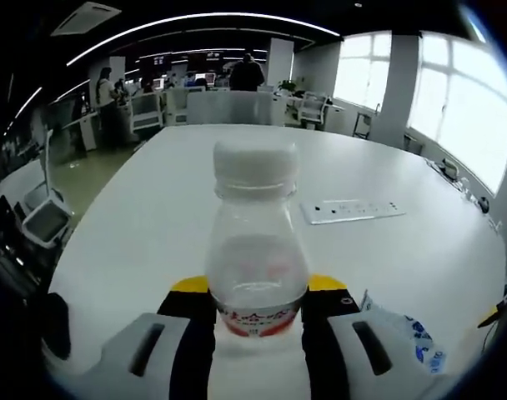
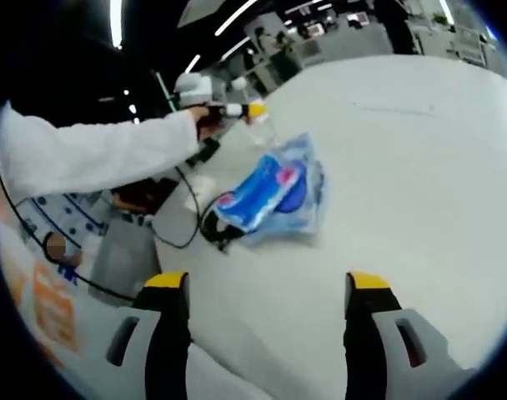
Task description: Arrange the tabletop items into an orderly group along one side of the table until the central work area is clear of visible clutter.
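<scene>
Clear plastic bottle (white cap, red label band at its base) stands upright on the white worktop, at 12 o'clock from the left tongs, which pinch its lower body. Blue-and-white plastic bag lies flat on the worktop, at 12 o'clock from the right tongs, which are spread wide, touching nothing.

No legible text: the bottle label's red-banded characters and the blue packet print are too blurred to read.
</scene>
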Action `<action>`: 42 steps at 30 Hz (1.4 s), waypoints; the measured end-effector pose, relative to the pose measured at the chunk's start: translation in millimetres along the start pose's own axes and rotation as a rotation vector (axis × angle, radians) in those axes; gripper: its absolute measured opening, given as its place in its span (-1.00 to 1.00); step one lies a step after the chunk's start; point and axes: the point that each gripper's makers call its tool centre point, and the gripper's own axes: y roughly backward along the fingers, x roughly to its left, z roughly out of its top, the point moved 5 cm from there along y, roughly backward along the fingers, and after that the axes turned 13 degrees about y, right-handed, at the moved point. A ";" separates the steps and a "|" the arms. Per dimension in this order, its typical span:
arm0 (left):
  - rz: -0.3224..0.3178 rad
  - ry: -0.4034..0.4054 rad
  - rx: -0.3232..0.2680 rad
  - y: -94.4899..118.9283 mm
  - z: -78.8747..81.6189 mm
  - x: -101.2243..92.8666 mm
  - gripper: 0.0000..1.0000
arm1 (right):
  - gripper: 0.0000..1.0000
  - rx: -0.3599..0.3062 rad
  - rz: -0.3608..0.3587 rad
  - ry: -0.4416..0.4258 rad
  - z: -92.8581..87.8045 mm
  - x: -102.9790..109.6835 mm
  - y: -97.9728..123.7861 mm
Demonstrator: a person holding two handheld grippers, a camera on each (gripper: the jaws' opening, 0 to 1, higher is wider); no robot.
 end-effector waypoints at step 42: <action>0.021 0.041 0.011 38.5 -16.2 -2.6 0.33 | 0.50 -0.018 0.033 -0.010 -5.2 12.4 3.8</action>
